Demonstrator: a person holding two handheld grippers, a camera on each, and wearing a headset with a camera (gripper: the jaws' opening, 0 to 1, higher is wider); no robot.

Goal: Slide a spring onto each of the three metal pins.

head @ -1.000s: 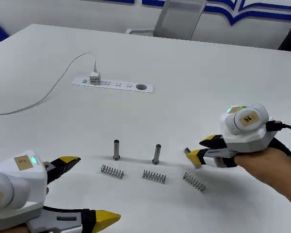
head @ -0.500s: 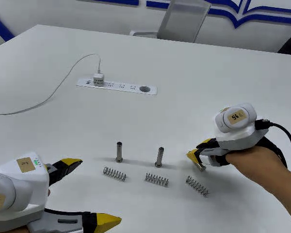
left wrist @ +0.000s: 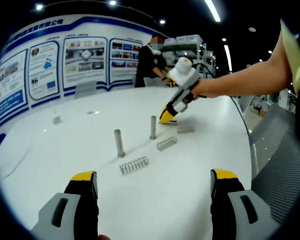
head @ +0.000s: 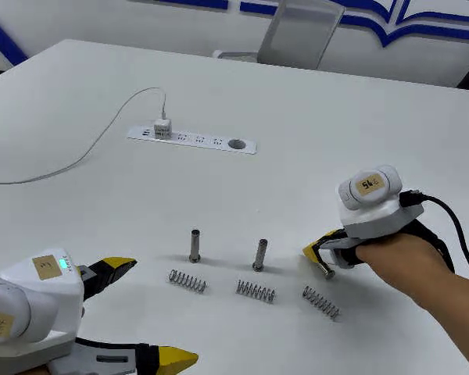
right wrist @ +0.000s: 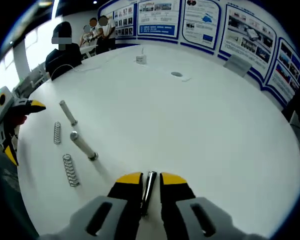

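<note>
Third pin: the third pin (head: 325,269) is clamped between the jaws of the right gripper (head: 316,254) and tilted, with its lower end down near the table (head: 297,156). I cannot tell whether it touches. In the right gripper view the third pin (right wrist: 149,186) runs lengthwise up the narrow gap between the yellow tips.
Standing pins: the left pin (head: 195,244) and the middle pin (head: 260,255) stand upright on the table, side by side and apart. Both are bare.
Springs: the left spring (head: 187,280), the middle spring (head: 255,291) and the right spring (head: 321,302) lie flat in a row. Each lies just in front of a pin's place, on the person's side. None is on a pin.
Right gripper: its jaws are closed narrowly on the third pin. It is held low over the table, just beyond the right spring and to the right of the middle pin.
Left gripper: the left gripper (head: 144,312) has its jaws spread wide and holds nothing. It sits near the table's front edge, left of the springs and well apart from them. Its own view looks across the left spring (left wrist: 134,165) and the left pin (left wrist: 119,142) toward the right gripper (left wrist: 167,114).
Farther back: a white power strip (head: 191,141) lies on the table with a charger (head: 162,129) plugged in, and a cable (head: 86,148) trails off to the left.
Beyond the table: a grey chair (head: 301,31).
</note>
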